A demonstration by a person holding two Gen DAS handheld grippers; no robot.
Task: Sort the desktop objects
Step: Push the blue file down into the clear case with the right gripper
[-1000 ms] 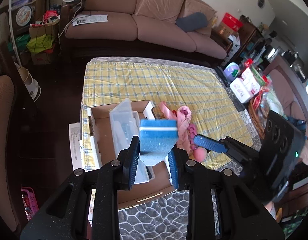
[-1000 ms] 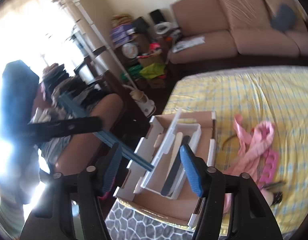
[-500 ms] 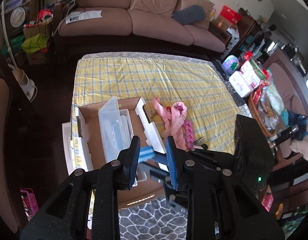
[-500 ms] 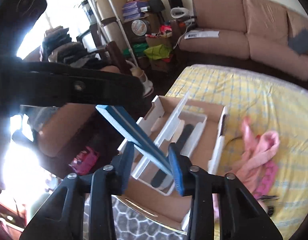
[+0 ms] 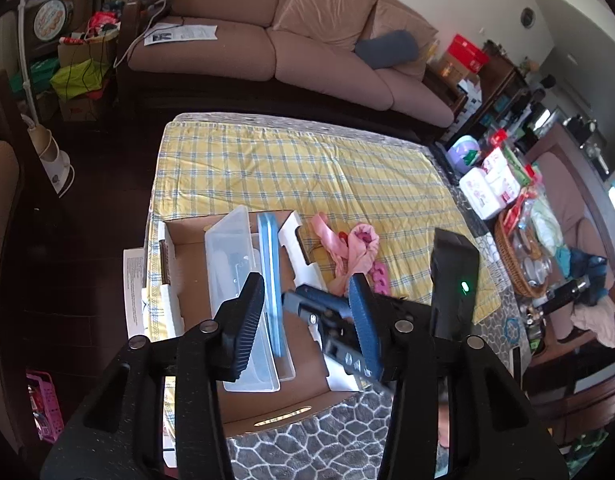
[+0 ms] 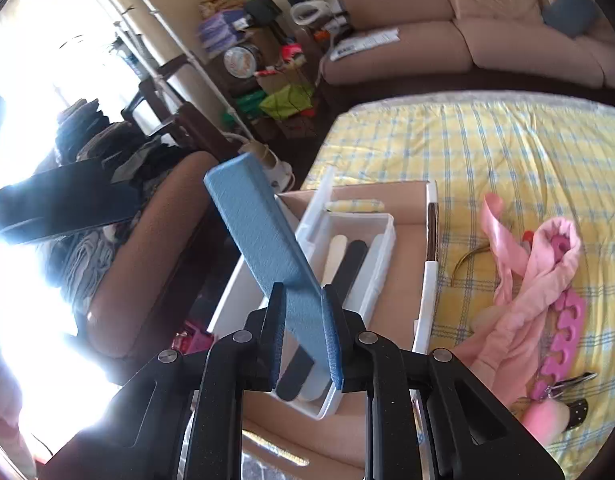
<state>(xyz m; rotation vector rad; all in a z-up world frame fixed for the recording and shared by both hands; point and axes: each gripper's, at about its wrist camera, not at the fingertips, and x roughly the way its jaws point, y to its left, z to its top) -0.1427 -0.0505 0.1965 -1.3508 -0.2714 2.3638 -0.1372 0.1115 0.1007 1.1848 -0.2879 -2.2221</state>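
My right gripper (image 6: 303, 338) is shut on a flat blue nail buffer block (image 6: 263, 236) and holds it tilted above a clear plastic case (image 6: 347, 280) with nail files inside. The case sits in an open cardboard box (image 6: 411, 208). In the left wrist view the blue block (image 5: 270, 276) is seen edge-on over the case (image 5: 231, 264), and the right gripper (image 5: 327, 316) lies across the view. My left gripper (image 5: 303, 320) is open and empty above the box (image 5: 179, 264).
A pink cloth (image 5: 355, 248), a pink toe separator (image 6: 563, 340) and small metal tools (image 6: 575, 384) lie on the yellow checked tablecloth (image 5: 307, 168) right of the box. A sofa (image 5: 275, 52) stands beyond the table. A wicker basket (image 5: 515, 264) and packages are at the right.
The blue block has passed from my left gripper to my right gripper. My left gripper has opened and let go. The right gripper has closed on the block over the case.
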